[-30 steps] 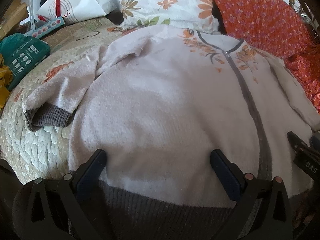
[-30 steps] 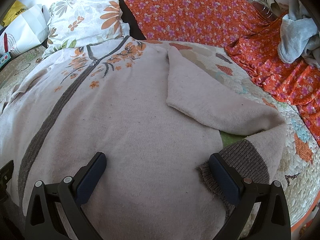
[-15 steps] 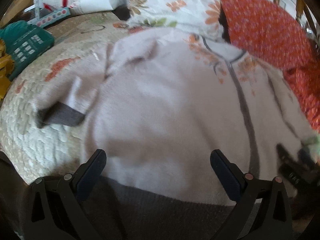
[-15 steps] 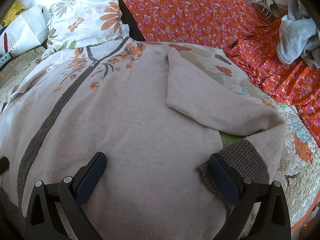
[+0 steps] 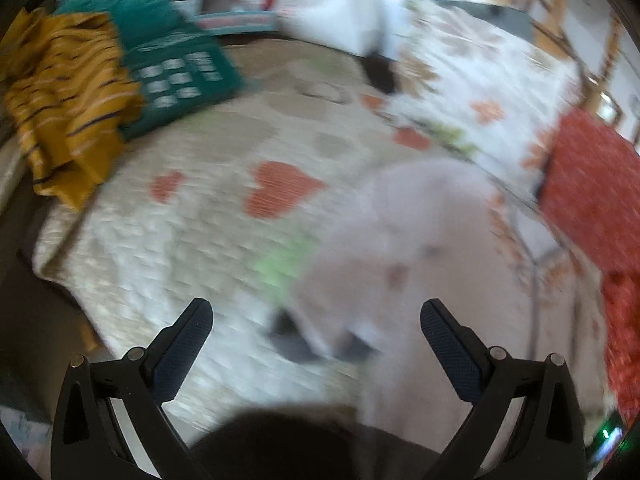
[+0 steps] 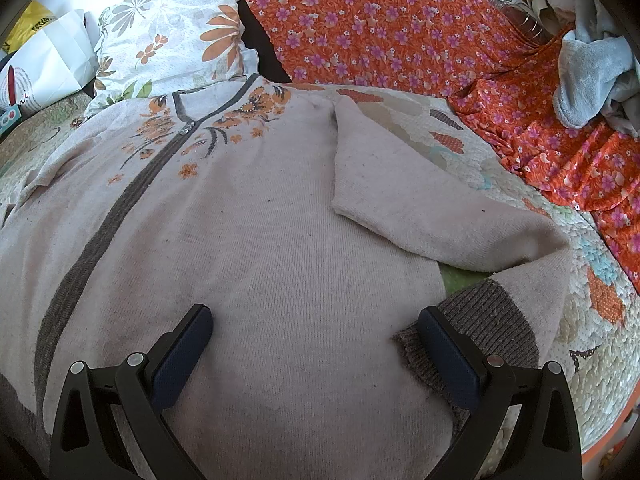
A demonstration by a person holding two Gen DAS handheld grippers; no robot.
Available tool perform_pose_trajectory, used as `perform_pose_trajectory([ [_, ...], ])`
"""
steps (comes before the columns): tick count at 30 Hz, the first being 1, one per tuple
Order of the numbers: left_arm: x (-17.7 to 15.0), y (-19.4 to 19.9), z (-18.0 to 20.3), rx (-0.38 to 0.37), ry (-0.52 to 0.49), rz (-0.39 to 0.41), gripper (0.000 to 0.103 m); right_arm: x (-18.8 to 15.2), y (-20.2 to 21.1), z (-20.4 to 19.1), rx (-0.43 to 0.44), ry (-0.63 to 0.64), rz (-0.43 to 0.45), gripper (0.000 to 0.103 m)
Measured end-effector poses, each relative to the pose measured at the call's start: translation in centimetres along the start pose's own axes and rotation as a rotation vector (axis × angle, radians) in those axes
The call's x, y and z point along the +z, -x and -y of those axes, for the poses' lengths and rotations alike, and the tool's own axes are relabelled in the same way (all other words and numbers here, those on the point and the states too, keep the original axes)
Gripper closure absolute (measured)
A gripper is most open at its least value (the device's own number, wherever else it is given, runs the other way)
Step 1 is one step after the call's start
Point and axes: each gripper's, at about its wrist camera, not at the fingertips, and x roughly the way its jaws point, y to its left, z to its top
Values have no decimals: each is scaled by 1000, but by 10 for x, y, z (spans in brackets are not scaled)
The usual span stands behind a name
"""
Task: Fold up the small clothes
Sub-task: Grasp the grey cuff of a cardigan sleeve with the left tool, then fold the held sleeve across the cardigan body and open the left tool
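Note:
A pale pink knit cardigan (image 6: pixel 256 240) with a grey button band, grey ribbed hem and orange flower embroidery lies flat on a quilted bedspread (image 6: pixel 600 340). Its right sleeve (image 6: pixel 440 220) is bent, with the grey cuff (image 6: pixel 480 320) beside my right gripper's right finger. My right gripper (image 6: pixel 316 332) is open and empty, low over the cardigan's lower body. In the blurred left wrist view, the cardigan's left sleeve (image 5: pixel 400 240) with its grey cuff (image 5: pixel 292 344) lies between the fingers of my left gripper (image 5: pixel 316 332), which is open and empty.
A floral pillow (image 6: pixel 172 44) and orange flowered fabric (image 6: pixel 380 28) lie beyond the cardigan. A grey towel (image 6: pixel 588 76) sits at the far right. A yellow striped cloth (image 5: pixel 60 100), a teal package (image 5: pixel 176 64) and a white bag (image 5: pixel 320 8) are at the quilt's left end.
My left gripper has swung left, from over the cardigan's hem to the left sleeve and cuff, with strong blur. My right gripper has stayed still.

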Motion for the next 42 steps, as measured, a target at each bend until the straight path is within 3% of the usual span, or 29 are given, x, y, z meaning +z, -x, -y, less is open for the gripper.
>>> perform_pose_trajectory([
  [3,9,-5,-22,-6,21,-19,0,0,0,0,4,-5,-12,0],
  [9,10,-34,-29,-96,41,-141,3,-1,0,-1,-1,-7,-14,0],
  [11,9,-46,-31,-150,69,-176,40,-1,0,-2,-3,-6,-13,0],
  [12,9,-53,-33,-164,87,-211,83,-1,-1,-2,-4,-5,-12,0],
  [13,8,-60,-34,-170,113,-252,98,-2,-1,-2,-5,-4,-10,0],
  [15,15,-60,-44,-170,173,-244,98,-2,-1,-2,-5,-6,-16,0],
  [20,54,-41,-68,-56,165,-119,98,-3,-1,-3,-2,-9,-25,0],
  [25,101,-35,-86,110,140,-22,96,-3,-2,-4,-4,-8,-30,0],
  [26,107,-36,-90,145,146,-8,93,-3,-3,-4,-4,-9,-32,0],
  [28,116,-34,-97,178,174,5,78,-3,-3,-4,-2,-11,-40,0],
  [29,117,-30,-100,169,189,10,73,-3,-3,-4,-1,-12,-43,0],
  [31,115,-20,-102,147,209,24,52,-3,-3,-4,1,-14,-45,0],
  [37,94,-4,-64,56,109,-22,28,-3,-4,-4,4,-17,-53,0],
  [42,69,1,-27,-66,64,-137,23,-3,-5,-2,22,-34,-75,0],
])
